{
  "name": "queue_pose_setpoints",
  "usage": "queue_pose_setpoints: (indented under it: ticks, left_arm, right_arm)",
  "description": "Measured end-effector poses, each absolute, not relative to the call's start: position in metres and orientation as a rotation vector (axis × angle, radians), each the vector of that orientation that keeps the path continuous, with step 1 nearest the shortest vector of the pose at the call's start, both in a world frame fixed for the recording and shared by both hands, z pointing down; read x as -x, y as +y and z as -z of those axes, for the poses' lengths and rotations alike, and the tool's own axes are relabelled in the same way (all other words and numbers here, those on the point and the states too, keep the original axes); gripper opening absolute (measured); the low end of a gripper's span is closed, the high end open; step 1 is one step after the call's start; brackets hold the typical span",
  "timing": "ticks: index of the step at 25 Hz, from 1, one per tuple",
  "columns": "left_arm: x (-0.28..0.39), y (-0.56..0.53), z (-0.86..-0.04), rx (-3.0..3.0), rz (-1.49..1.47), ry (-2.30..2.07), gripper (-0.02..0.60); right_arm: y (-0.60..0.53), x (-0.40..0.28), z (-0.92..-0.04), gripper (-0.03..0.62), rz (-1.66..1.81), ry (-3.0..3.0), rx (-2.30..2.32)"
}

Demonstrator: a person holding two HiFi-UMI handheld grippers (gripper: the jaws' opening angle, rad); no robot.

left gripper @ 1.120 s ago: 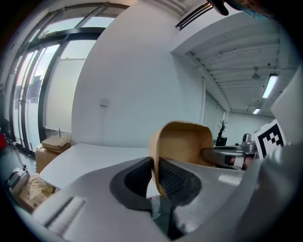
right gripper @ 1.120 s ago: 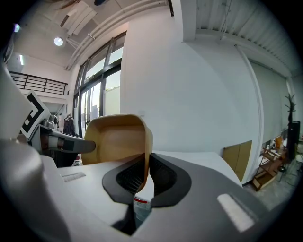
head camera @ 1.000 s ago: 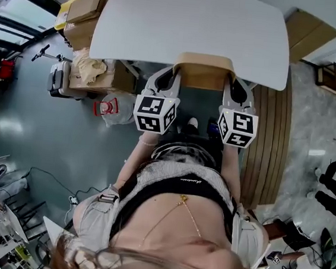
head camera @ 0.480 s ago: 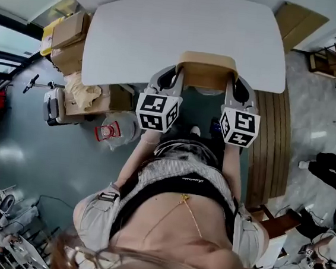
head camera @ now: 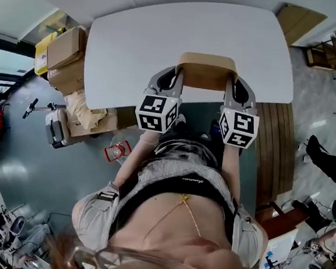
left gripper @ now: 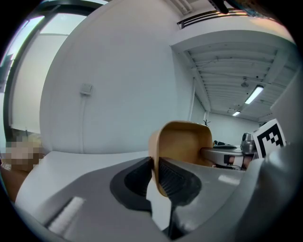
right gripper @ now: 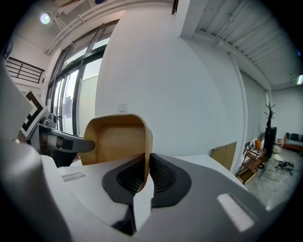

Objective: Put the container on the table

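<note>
A tan, rounded container (head camera: pixel 205 71) hangs between my two grippers, over the near edge of the white table (head camera: pixel 135 44). My left gripper (head camera: pixel 174 85) is shut on the container's left wall (left gripper: pixel 155 156), and the open tan inside (left gripper: pixel 185 142) shows beyond its pads. My right gripper (head camera: pixel 232 91) is shut on the right wall (right gripper: pixel 147 156), with the hollow of the container (right gripper: pixel 113 139) to its left. Each gripper's marker cube (head camera: pixel 156 113) sits on the near side, toward the person's body. Whether the container's base touches the table is hidden.
Cardboard boxes (head camera: pixel 66 54) and a clear bottle with a red label (head camera: pixel 116 151) lie on the grey floor left of the table. A wooden slatted panel (head camera: pixel 274 148) stands at the right. A white wall (left gripper: pixel 118 85) rises behind the table.
The table has come nearer and lower in the head view, so the person and both grippers with the container have moved toward it. The container now overlaps the table's near edge more.
</note>
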State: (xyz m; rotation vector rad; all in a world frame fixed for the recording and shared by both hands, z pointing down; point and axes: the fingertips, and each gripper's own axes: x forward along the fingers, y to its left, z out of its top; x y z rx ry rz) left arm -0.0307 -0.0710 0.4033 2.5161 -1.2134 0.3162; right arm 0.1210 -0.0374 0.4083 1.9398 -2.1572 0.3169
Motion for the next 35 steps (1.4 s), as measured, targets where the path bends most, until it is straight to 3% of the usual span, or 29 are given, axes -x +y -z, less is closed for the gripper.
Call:
queue_pose_setpoints:
  ticks: [19,35]
  left_arm:
    - [0.061,-0.107,-0.42,-2.447,-0.317,-1.23,0.028]
    - [-0.038,-0.147,-0.411,-2.42,-0.346,-1.291,0.029]
  right_arm:
    - [-0.081,-0.092,-0.423,0.04,-0.343,-2.156,-1.859]
    - [-0.13,-0.191,-0.418,0.041,-0.374,-2.239,-1.767]
